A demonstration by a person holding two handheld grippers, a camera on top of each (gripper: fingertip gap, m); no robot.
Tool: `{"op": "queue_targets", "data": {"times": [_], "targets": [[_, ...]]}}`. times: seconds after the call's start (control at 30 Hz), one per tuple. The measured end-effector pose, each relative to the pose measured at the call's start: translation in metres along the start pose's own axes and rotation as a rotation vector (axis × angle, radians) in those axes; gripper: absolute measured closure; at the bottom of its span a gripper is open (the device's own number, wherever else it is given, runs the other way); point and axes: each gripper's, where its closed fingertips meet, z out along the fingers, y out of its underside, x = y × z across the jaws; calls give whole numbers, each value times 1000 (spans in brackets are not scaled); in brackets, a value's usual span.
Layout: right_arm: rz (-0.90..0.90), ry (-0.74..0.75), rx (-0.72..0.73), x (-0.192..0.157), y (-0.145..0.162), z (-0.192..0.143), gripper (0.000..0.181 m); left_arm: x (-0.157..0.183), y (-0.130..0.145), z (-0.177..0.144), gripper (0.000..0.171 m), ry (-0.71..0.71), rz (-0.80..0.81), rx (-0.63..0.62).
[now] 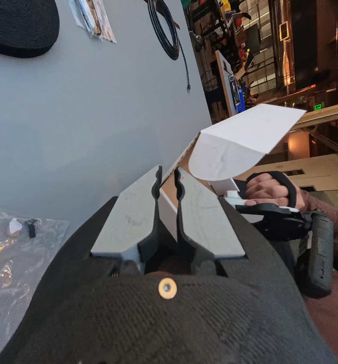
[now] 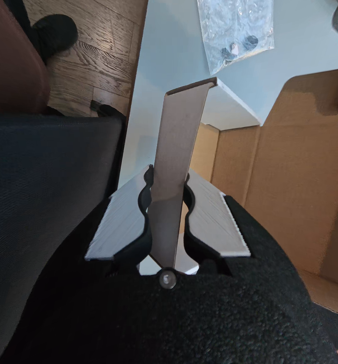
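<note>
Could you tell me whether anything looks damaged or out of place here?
Nothing looks damaged. The cardboard box is held open off the table, one flap clamped in the right gripper. The rounded white flap shows a faint crease.

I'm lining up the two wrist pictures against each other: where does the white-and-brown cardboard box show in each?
Left wrist view: the cardboard box sits right of centre, its white flap raised, an edge between the left hand-held gripper fingers.
Right wrist view: its flap stands upright at centre in the right hand-held gripper; the brown inside fills the right side.
Shared landmark: the clear plastic bag of small parts on the pale table.
</note>
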Motion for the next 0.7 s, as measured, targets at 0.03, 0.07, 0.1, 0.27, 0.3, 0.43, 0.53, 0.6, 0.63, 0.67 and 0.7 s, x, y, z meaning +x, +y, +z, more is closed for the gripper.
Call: {"op": "queue_targets", "data": {"times": [0.03,0.07,0.1,0.27,0.3,0.43,0.53,0.6,0.63,0.67,0.7], "targets": [[-2,-10,5,-2,-2,-1,155,0,1,2,162,-6,5,-4],[-3,-19,7,-4,-4,-1,154,2,2,5,161,-3,8,-6],[-4,-22,4,-5,-4,0,155,7,2,7,156,10,13,-8],[16,19,-8,4,3,-3,169,34,6,7,103,7,118,-56],[16,25,-4,6,3,-6,169,39,9,6,99,8,162,-77],[12,30,6,9,3,-11,173,67,13,0,96,42,324,-106],[9,-1,31,5,-2,-13,173,85,15,1,95,66,424,-107],[-13,-30,36,0,-6,-14,174,95,19,2,93,82,467,-123],[-27,-39,31,-2,-6,-14,174,98,20,2,93,86,485,-122],[-40,-44,28,-4,-7,-14,174,101,20,2,94,89,502,-116],[-48,-56,33,-7,-8,-14,174,104,20,0,94,97,513,-105]]}}
